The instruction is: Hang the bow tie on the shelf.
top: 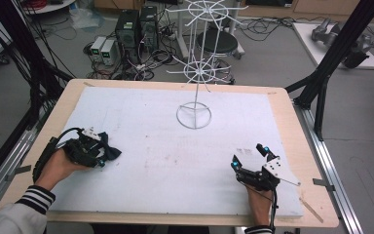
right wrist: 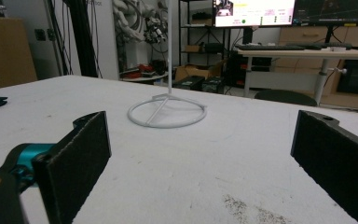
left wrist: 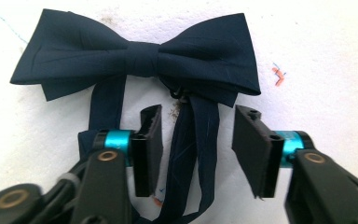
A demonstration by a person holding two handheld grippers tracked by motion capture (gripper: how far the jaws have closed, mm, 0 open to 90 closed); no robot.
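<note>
Resting on the white worktop (top: 141, 161) nearer than the wire stand (top: 195, 116), the right gripper (top: 248, 157) has its jaws wide apart on nothing. Left of the stand, the left gripper (left wrist: 196, 140) straddles the strap of a navy bow tie (left wrist: 140, 56), jaws apart.

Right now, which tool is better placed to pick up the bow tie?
Left. The left tool is open with the bow tie's straps lying between its jaws. The right tool, also open, sits across the white mat, facing the wire stand.
</note>
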